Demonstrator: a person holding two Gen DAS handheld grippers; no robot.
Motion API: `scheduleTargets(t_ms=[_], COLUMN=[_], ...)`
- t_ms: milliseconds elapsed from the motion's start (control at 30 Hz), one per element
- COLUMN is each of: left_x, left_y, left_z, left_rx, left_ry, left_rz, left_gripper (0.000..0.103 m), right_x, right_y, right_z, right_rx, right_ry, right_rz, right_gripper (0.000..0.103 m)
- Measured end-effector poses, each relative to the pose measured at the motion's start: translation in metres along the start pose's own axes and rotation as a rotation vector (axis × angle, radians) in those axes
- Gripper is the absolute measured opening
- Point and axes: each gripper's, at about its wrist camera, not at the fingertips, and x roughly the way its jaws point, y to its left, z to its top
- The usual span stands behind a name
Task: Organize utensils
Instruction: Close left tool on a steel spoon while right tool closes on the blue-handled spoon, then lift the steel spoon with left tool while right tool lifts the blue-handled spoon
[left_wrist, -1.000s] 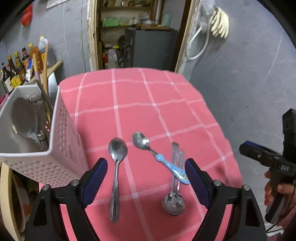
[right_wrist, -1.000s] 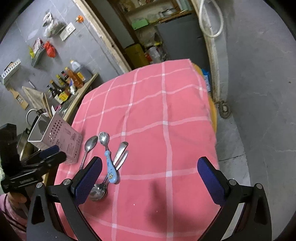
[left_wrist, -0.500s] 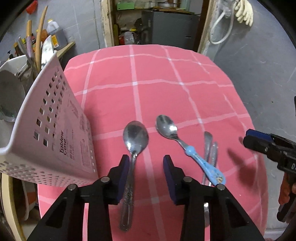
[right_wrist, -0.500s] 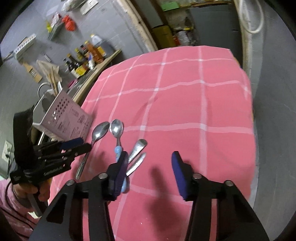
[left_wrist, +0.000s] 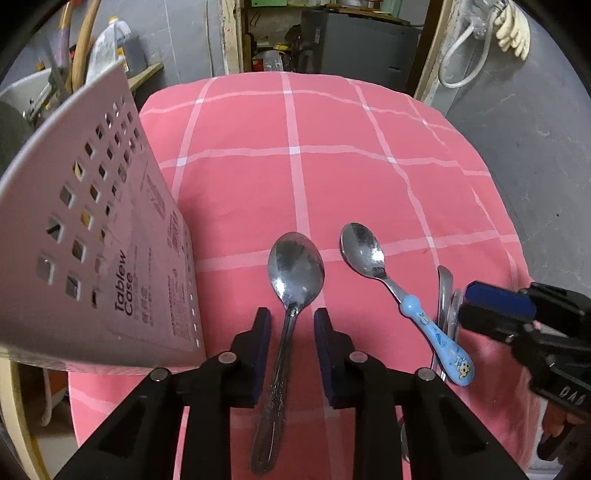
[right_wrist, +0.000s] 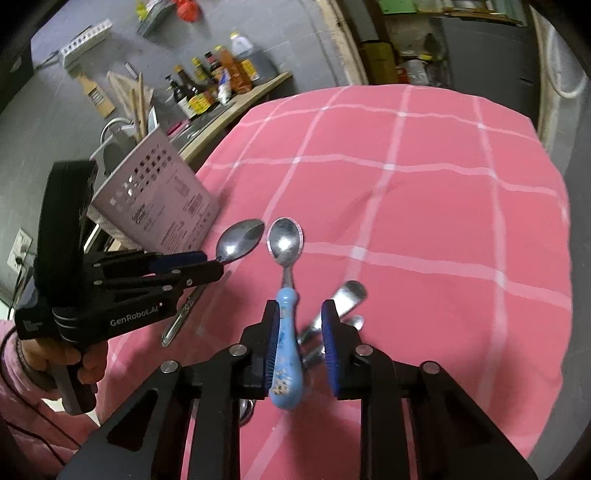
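Two grippers closing: the left gripper (left_wrist: 291, 325) straddles the steel spoon (left_wrist: 291, 295) on the pink cloth (left_wrist: 369, 184), pads not yet touching; the right gripper (right_wrist: 299, 332) narrows around the blue-handled spoon (right_wrist: 286, 332), left pad against it, right clear.

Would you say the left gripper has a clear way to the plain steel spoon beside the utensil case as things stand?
Probably yes: the left gripper already straddles the steel spoon at its handle, jaws closing with gaps either side. The utensil case stands clear to the side, and nothing lies over the spoon.
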Motion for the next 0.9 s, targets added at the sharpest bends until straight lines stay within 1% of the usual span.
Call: scheduleTargets(t_ms=[100,233,267,333,400,567,633,700,800,900], left_x=[0.002,0.005,0.007,0.01,0.011,0.015,0.015,0.016,0.014,0.01], left_y=[-0.001,0.0,0.0,0.0,0.001,0.001,0.002,0.0,-0.008,-0.016], left_z=[0.0,-0.002,-0.001,-0.001,0.0,0.002,0.001,0.0,-0.007,-0.017], left_rx=[0.01,-0.001,-0.003,-0.005,-0.01,-0.028,-0.04,-0.059,-0.054,-0.064], left_ry=[0.005,0.019,0.023,0.03,0.036,0.05,0.058,0.072,0.093,0.144], left_rz=[-0.004,-0.01,-0.011,-0.013,-0.018,-0.015,-0.019,-0.043,-0.072,-0.119], left_gripper=[0.022,0.022,0.022,0.022,0.021,0.017,0.01,0.008,0.006,0.005], right_x=[0.009,0.018,0.018,0.021,0.02,0.013,0.008,-0.002,-0.019,-0.036], right_y=[0.008,0.012,0.013,0.016,0.019,0.023,0.023,0.021,0.017,0.01], right_z=[0.003,0.002,0.002,0.003,0.002,-0.005,-0.01,-0.016,-0.028,-0.044], right_rx=[-0.04,-0.078,-0.083,-0.095,-0.109,-0.084,-0.067,-0.026,0.038,0.108], right_ry=[0.028,0.068,0.075,0.096,0.11,0.118,0.117,0.113,0.125,0.143], right_rz=[0.003,-0.013,-0.015,-0.03,-0.052,-0.085,-0.106,-0.116,-0.136,-0.124], right_gripper=[0.02,0.02,0.019,0.012,0.01,0.01,0.01,0.01,0.009,0.009])
